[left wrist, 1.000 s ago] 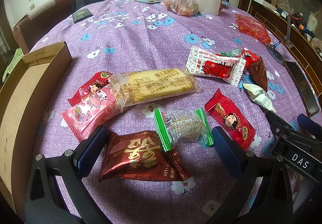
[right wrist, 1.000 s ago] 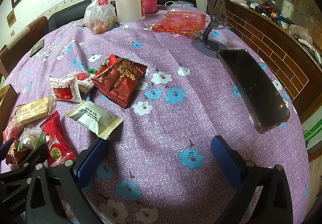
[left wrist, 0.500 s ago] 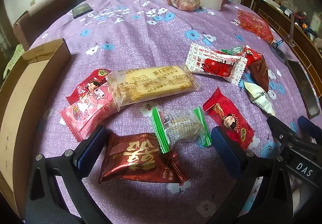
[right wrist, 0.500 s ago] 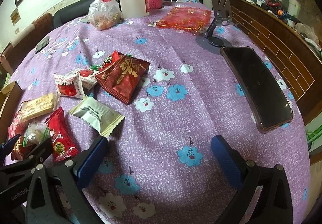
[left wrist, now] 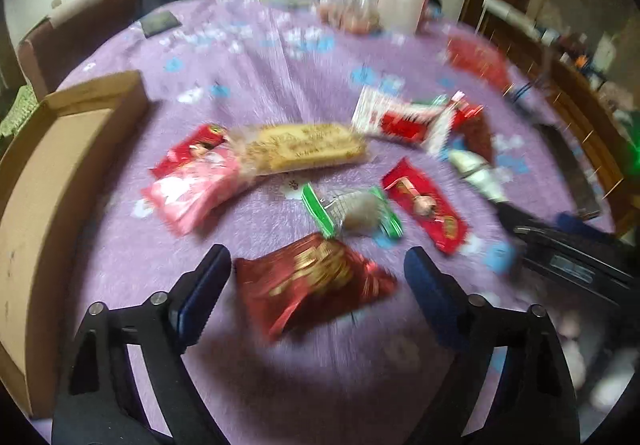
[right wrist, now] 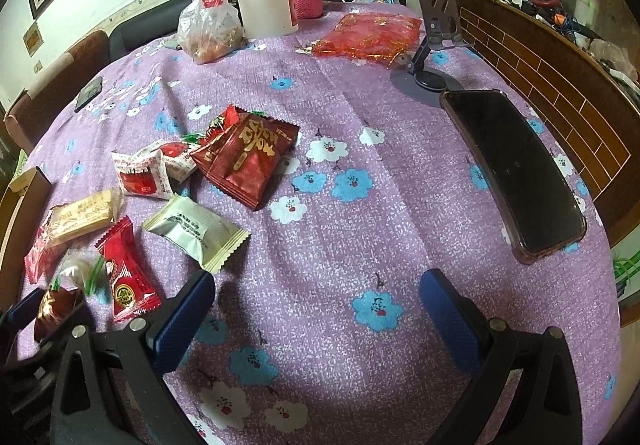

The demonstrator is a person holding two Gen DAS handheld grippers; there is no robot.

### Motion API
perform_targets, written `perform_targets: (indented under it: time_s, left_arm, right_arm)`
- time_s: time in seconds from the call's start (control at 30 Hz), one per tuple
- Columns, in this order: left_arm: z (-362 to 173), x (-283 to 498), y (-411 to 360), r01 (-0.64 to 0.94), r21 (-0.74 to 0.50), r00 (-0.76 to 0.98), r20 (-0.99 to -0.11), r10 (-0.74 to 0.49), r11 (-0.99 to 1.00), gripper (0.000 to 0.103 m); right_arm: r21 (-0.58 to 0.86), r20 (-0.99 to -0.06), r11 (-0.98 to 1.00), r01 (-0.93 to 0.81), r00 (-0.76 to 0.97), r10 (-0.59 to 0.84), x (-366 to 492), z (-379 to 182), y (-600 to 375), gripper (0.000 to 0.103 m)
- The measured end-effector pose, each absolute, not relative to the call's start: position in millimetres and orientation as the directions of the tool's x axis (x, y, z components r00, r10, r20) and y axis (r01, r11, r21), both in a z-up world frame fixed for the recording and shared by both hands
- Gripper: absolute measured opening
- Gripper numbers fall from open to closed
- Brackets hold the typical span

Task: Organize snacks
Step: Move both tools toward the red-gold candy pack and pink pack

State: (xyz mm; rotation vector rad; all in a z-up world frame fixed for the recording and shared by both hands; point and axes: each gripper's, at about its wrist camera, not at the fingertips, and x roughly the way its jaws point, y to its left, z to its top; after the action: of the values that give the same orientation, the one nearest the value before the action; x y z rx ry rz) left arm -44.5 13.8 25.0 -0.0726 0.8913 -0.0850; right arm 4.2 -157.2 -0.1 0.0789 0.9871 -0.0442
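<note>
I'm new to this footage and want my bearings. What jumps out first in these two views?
Bright snack packets litter a purple flowered tablecloth. In the left wrist view, a dark red foil packet lies between the fingers of the open left hand-held gripper, with a cardboard box at the left. In the right wrist view, a black phone lies ahead of the open right hand-held gripper.
</note>
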Motion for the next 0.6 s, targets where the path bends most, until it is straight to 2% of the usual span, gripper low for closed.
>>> perform_targets:
  time_s: [0.23, 0.3, 0.43, 0.53, 0.6]
  left_arm:
    - [126, -136, 60, 0.037, -0.086, 0.876, -0.477, -0.074, 0.996, 0.088]
    - [147, -152, 83, 0.02, -0.101, 0.897, -0.437, -0.063, 0.995, 0.088]
    - [186, -197, 144, -0.089, -0.094, 0.937, -0.346, 0.052, 0.992, 0.088]
    - [199, -225, 179, -0.165, -0.091, 0.953, -0.272, 0.134, 0.982, 0.089]
    - [205, -235, 196, -0.196, -0.095, 0.954, -0.251, 0.167, 0.976, 0.089]
  right_arm:
    - [0.034, -0.833, 0.996, 0.082, 0.553, -0.018, 2, -1, -155, 0.103]
    - [0.005, -0.832, 0.995, 0.102, 0.552, -0.052, 1, -1, -153, 0.103]
    - [-0.102, -0.798, 0.988, 0.12, 0.583, -0.153, -22, 10, -141, 0.103]
    - [-0.102, -0.762, 0.992, 0.08, 0.635, -0.129, -60, 29, -126, 0.103]
    - [-0.107, -0.695, 0.991, 0.074, 0.707, -0.128, -89, 53, -116, 0.103]
